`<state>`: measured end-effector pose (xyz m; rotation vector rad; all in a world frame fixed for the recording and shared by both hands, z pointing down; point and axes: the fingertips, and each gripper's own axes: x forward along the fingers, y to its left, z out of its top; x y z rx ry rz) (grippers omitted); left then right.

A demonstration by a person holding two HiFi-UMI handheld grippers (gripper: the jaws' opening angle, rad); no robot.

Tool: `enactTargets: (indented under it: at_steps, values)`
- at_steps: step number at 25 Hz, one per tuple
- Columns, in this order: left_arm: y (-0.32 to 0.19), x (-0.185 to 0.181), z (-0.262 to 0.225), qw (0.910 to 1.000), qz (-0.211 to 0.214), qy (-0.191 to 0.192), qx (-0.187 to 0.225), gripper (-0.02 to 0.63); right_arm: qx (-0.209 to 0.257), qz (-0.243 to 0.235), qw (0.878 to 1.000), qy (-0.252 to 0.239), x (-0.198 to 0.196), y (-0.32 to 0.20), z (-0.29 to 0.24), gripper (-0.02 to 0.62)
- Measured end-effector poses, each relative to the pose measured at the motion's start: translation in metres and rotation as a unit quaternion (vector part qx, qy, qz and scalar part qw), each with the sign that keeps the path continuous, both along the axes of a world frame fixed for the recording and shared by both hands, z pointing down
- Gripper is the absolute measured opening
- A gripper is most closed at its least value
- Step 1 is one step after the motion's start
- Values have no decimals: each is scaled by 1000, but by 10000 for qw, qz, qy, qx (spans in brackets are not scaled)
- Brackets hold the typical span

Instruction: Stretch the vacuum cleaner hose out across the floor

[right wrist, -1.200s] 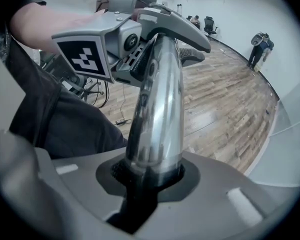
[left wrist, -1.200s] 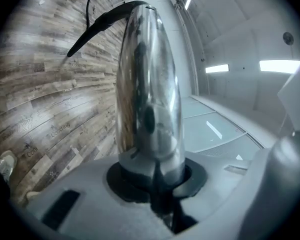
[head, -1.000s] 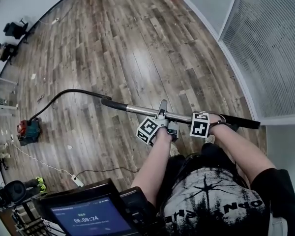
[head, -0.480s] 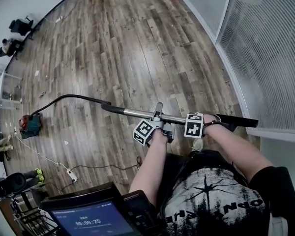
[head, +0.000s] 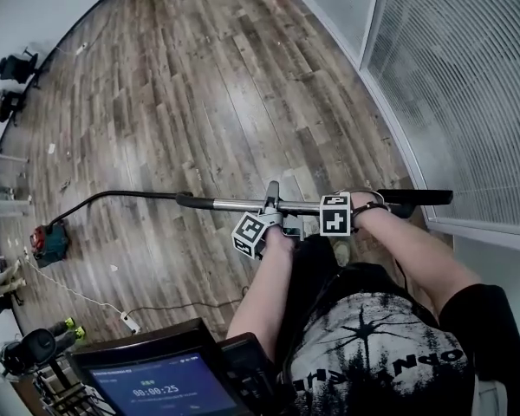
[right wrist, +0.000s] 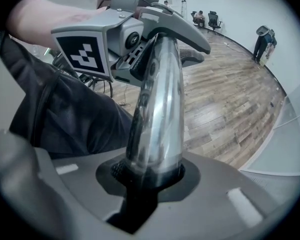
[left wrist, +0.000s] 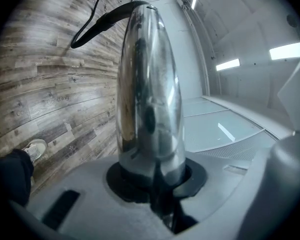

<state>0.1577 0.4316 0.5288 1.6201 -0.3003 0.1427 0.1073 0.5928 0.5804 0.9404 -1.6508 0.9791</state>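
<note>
A chrome vacuum wand (head: 234, 204) with a black handle end (head: 420, 197) runs level in front of me. My left gripper (head: 273, 208) is shut on the wand near its middle. My right gripper (head: 354, 206) is shut on it nearer the handle. From the wand's left end a black hose (head: 113, 195) runs in a shallow arc over the wood floor to the red and teal vacuum cleaner (head: 49, 241). In the left gripper view the wand (left wrist: 150, 99) fills the jaws and the hose (left wrist: 102, 21) trails off ahead. The right gripper view looks along the wand (right wrist: 157, 119) to the left gripper (right wrist: 155, 31).
A glass wall with blinds (head: 459, 76) stands close on the right. A white power cord and plug (head: 130, 321) lie on the floor at lower left, beside a cart with a screen (head: 156, 384). Chairs and seated people (head: 4, 102) are at the far left edge.
Both grippers and the wand have shifted to the right and the wand has come level. The hose has drawn out into a flatter, straighter line from the vacuum cleaner.
</note>
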Motion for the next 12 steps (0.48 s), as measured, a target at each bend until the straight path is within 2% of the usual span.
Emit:
enactTargets:
  at_steps: [6, 12]
  values:
    - [-22, 54, 16, 9997, 116, 4, -230, 61, -221, 127, 9997, 39, 51, -21, 8, 97]
    - [-14, 68, 20, 9987, 198, 99, -451, 61, -404, 226, 9988, 182, 64, -12, 6, 95]
